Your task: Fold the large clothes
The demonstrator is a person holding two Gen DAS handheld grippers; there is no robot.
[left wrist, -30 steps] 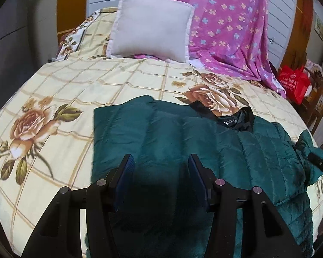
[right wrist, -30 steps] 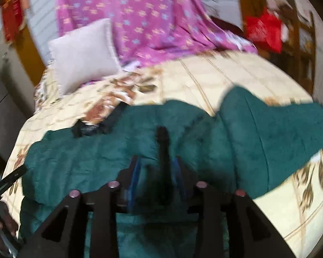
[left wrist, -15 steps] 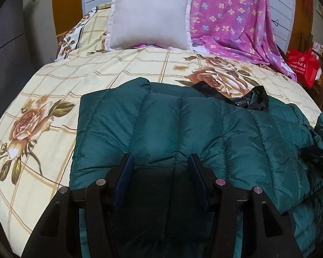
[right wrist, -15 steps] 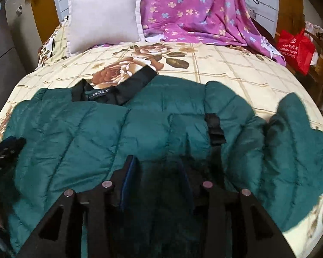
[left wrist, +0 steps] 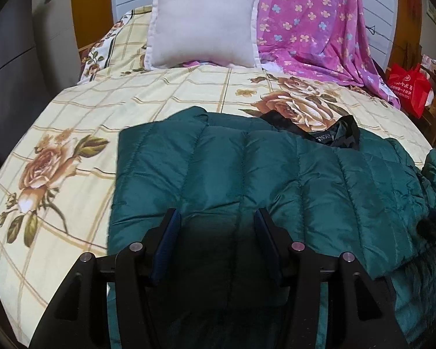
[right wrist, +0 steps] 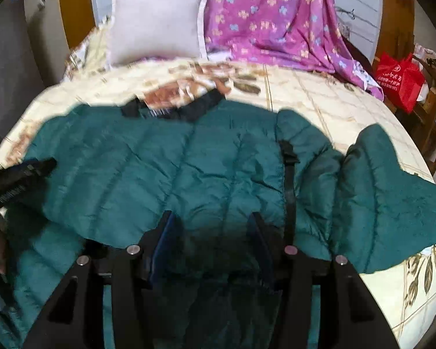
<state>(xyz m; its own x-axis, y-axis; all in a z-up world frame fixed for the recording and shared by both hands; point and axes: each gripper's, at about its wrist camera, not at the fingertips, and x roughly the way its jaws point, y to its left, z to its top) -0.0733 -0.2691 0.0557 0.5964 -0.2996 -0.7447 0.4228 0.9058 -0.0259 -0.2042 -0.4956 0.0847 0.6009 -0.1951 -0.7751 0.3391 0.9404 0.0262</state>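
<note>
So we had the right claw (right wrist: 210, 226) just opening off the green jacket (right wrist: 165, 168), left claw (left wrist: 218, 224) open and empty; best smooth that fold flat first.

no text reads clearly. black neck label (left wrist: 324, 137) inside the green jacket (left wrist: 247, 174) has pale letters, upside down, too small to make out. red bag (left wrist: 408, 88) at right carries white characters and a row of digits, not legible in either view.
</note>
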